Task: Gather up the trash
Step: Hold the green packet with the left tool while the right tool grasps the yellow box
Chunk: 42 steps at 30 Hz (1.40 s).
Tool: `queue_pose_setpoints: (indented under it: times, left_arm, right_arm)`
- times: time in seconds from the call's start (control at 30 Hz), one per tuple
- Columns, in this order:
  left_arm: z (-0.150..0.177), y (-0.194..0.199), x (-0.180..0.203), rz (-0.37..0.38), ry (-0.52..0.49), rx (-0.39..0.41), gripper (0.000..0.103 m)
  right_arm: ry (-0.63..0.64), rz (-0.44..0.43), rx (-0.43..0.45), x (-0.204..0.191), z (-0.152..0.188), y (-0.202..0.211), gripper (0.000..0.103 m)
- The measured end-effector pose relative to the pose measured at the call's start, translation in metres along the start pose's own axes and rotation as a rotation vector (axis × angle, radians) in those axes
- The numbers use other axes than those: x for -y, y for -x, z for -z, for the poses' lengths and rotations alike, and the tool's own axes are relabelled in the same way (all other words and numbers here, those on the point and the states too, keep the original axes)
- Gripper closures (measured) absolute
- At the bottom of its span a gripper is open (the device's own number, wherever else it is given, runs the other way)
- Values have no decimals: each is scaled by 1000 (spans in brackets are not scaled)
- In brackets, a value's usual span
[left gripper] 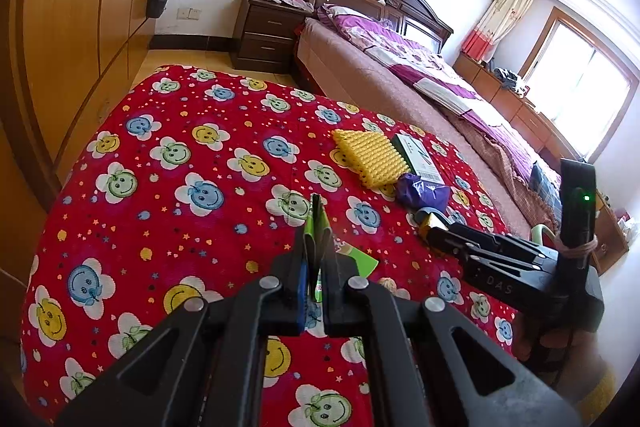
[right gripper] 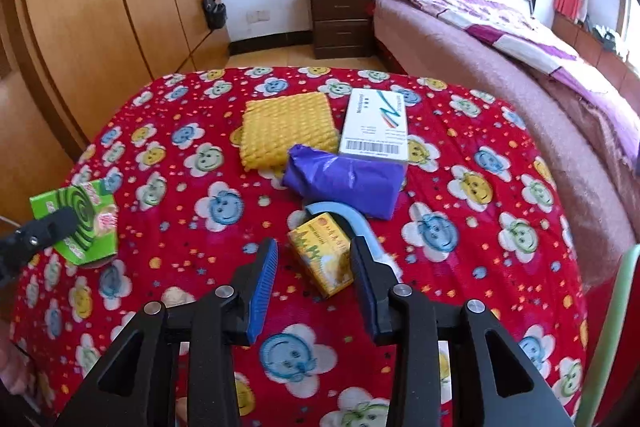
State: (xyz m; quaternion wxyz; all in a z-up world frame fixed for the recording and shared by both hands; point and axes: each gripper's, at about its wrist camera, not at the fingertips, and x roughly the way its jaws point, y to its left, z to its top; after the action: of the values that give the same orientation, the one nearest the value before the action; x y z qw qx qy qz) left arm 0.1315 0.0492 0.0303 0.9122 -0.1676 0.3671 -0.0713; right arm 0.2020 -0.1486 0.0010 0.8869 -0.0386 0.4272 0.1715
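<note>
The left gripper (left gripper: 316,259) pinches a flat green cardboard box with a dark spiral print (right gripper: 80,223), lifted above the red flower-patterned cloth (right gripper: 200,259). The right gripper (right gripper: 314,263) stands wide around a small yellow carton (right gripper: 320,259) lying on the cloth.

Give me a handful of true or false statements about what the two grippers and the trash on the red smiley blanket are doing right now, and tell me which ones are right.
1. The left gripper is shut on the green box. True.
2. The right gripper is clamped on the purple bag. False: it is open, its fingers either side of the small yellow box.
3. The white box with the barcode rests partly on the purple bag. True.
4. The yellow knitted cloth is draped over the bed. False: it lies on the red blanket.
5. The green box lies flat on the blanket. False: the left gripper holds it up off the blanket.
</note>
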Motion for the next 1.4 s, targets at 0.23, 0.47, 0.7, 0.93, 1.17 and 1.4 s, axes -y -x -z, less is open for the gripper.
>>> queue_pose_setpoints:
  times: [0.23, 0.47, 0.7, 0.93, 1.17, 1.4]
  left_arm:
    - [2, 3, 2, 5, -5, 1, 100]
    - [3, 2, 3, 3, -11, -2, 99]
    - [5, -5, 7, 6, -25, -17, 100]
    - [5, -4, 8, 4, -23, -19, 100]
    - [10, 9, 14, 13, -36, -4, 100]
    - [14, 23, 30, 47, -48, -1, 100]
  right_arm:
    - [-3, -2, 16, -5, 5, 7, 64]
    - [-13, 51, -6, 13, 6, -2, 61]
    - [3, 16, -9, 6, 2, -13, 57]
    - [-78, -46, 23, 8, 10, -7, 66]
    - [-135, -83, 94, 5, 30, 28, 67]
    - [-203, -76, 157, 12, 57, 73, 67]
